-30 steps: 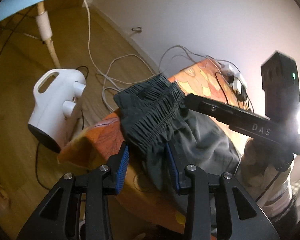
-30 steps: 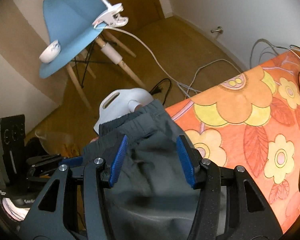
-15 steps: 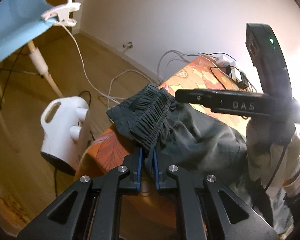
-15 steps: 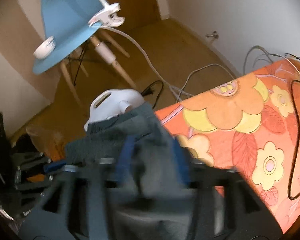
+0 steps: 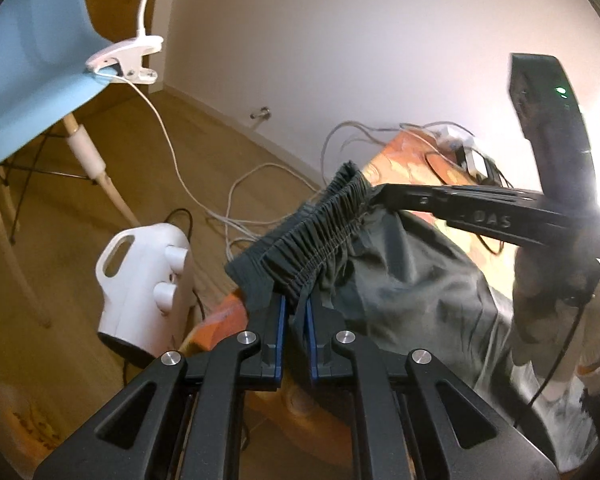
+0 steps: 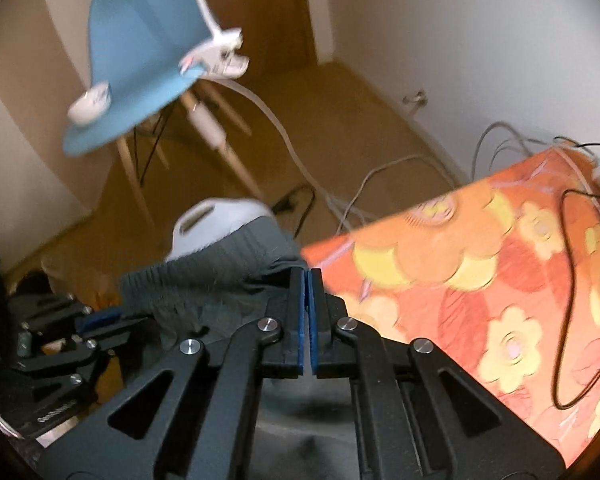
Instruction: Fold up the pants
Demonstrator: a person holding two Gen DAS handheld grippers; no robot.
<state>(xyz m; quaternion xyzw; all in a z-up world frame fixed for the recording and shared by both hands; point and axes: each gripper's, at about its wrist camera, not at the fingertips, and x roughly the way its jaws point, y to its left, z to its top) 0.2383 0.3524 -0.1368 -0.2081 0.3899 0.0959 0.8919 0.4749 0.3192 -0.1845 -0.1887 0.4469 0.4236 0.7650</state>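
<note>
Dark grey pants point(image 5: 400, 272) with a gathered elastic waistband point(image 5: 320, 224) are lifted above the orange flowered tabletop point(image 6: 480, 280). My left gripper point(image 5: 295, 316) is shut on one end of the waistband. My right gripper point(image 6: 309, 280) is shut on the other end of the pants point(image 6: 220, 280). In the left wrist view the right gripper point(image 5: 380, 194) comes in from the right and pinches the far end of the waistband. The pants legs hang down out of sight.
A white appliance with a handle point(image 5: 140, 280) stands on the wooden floor by the table corner. A blue chair point(image 6: 140, 60) with a clipped white lamp stands beyond. White and black cables point(image 6: 560, 280) lie on the table and floor. A white wall is behind.
Both grippers went from open to shut on the waistband. They have lifted it off the table, and the band now stretches between them.
</note>
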